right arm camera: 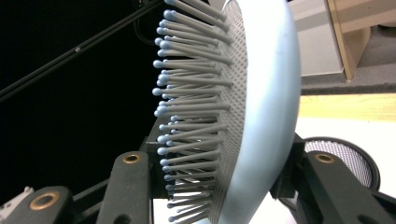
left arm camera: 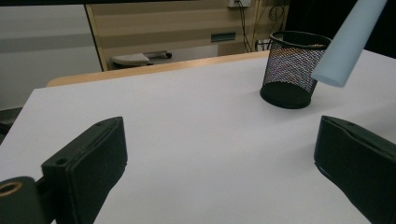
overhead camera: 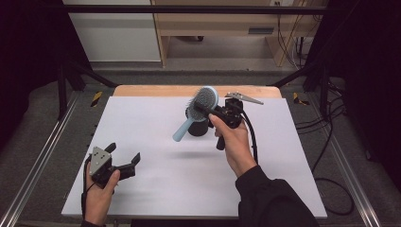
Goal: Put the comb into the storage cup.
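A light-blue hairbrush (overhead camera: 206, 99) with grey bristles hangs tilted in the air, its handle (left arm camera: 348, 42) pointing down and to the left. My right gripper (overhead camera: 208, 109) is shut on the brush's round head (right arm camera: 261, 107), one jaw on the bristle side and one on the smooth back. Just below and behind the brush, a black mesh cup (overhead camera: 197, 128) stands upright on the white table (overhead camera: 156, 189); the handle end is beside its rim (left arm camera: 299, 35), outside it. Near the table's front left corner my left gripper (overhead camera: 124, 152) is open with nothing between its jaws (left arm camera: 219, 154).
The table's far edge is a wooden strip (overhead camera: 156, 90). Metal rails (overhead camera: 38, 165) run along both sides, and black cables (overhead camera: 331, 142) lie on the floor at the right. A cabinet (overhead camera: 213, 23) stands beyond the table.
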Demonstrator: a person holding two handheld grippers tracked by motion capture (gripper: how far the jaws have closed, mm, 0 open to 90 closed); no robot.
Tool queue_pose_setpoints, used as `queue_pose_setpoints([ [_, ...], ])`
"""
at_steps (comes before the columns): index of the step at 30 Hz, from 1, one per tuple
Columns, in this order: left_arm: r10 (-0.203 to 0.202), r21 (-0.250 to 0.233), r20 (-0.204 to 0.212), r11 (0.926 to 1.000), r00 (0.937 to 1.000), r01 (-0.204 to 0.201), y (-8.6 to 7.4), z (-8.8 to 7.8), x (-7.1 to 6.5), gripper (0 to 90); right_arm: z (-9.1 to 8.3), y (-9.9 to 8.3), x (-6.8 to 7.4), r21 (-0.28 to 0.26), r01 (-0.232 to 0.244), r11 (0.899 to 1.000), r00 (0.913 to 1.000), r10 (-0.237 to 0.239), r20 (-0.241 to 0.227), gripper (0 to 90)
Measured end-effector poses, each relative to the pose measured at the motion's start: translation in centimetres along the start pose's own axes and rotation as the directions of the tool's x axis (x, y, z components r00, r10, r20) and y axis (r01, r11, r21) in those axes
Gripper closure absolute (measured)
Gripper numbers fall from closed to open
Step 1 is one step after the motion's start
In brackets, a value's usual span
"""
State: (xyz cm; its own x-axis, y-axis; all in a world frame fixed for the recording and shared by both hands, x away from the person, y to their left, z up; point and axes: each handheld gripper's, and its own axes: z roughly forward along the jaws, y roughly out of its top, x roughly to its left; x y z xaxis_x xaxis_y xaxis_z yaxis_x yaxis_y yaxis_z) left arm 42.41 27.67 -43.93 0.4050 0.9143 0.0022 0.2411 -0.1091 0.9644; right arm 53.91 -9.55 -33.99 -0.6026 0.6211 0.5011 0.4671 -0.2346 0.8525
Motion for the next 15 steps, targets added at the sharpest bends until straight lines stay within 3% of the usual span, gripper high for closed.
queue_pose_setpoints([
  [15,-0.015,-0.005,0.002,0.9999,0.9999,0.015,0.0,-0.1,0.3,2.9,1.4,2.2,0.3,-0.030,-0.002,1.000,1.0000,0.003,0.007,53.5],
])
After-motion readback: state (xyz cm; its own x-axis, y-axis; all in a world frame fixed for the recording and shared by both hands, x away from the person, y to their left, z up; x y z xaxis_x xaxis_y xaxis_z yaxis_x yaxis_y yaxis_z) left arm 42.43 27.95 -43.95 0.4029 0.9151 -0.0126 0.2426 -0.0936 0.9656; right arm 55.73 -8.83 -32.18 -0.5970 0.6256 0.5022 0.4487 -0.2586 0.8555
